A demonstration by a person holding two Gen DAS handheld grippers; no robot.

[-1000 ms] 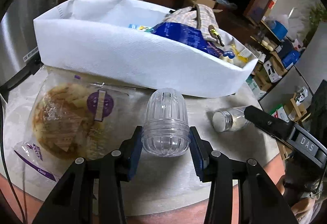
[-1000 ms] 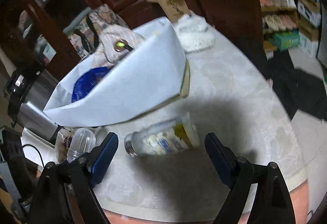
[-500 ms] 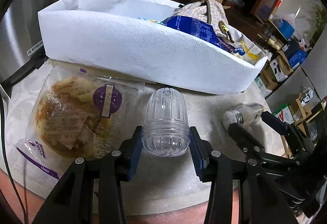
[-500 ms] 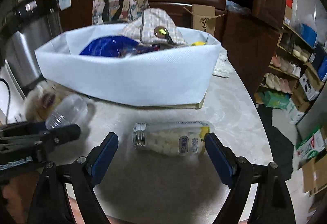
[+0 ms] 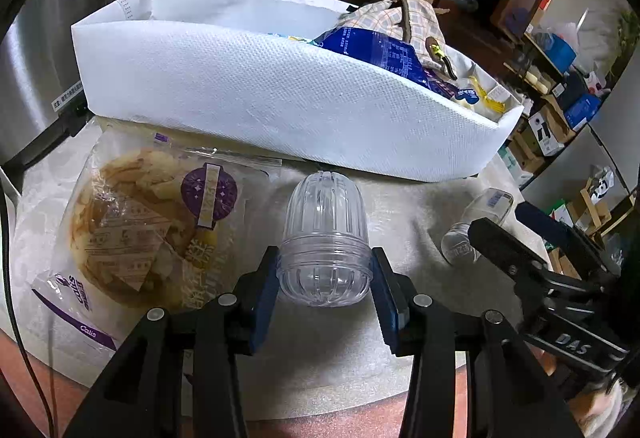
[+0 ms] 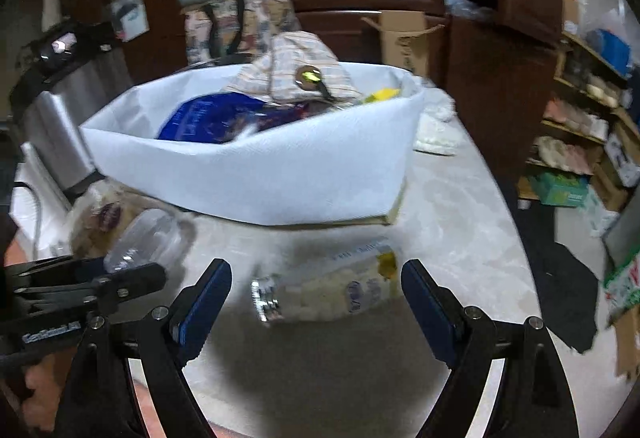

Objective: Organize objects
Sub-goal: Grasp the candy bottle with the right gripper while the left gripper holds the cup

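My left gripper [image 5: 325,284] is shut on a clear ribbed plastic jar [image 5: 325,234], which lies on its side over the table; the jar also shows in the right wrist view [image 6: 150,238]. My right gripper [image 6: 316,302] is open, its jaws wide on either side of a glass bottle of white tablets [image 6: 332,288] lying on its side, metal cap to the left. That bottle also shows in the left wrist view [image 5: 476,224]. A white fabric bin [image 5: 280,94] holding a blue packet, checked cloth and other items stands behind both; it also shows in the right wrist view [image 6: 280,174].
A bagged flat pastry [image 5: 132,226] lies left of the jar. A steel appliance [image 5: 36,38] stands at the far left. The pale table top [image 6: 448,222] ends in a curved edge to the right, with floor clutter and shelves [image 6: 580,142] beyond. A white cloth [image 6: 436,122] lies behind the bin.
My right gripper has moved in closer over the tablet bottle and its view has swung slightly. My left gripper still holds the jar, shifted a little forward and left.
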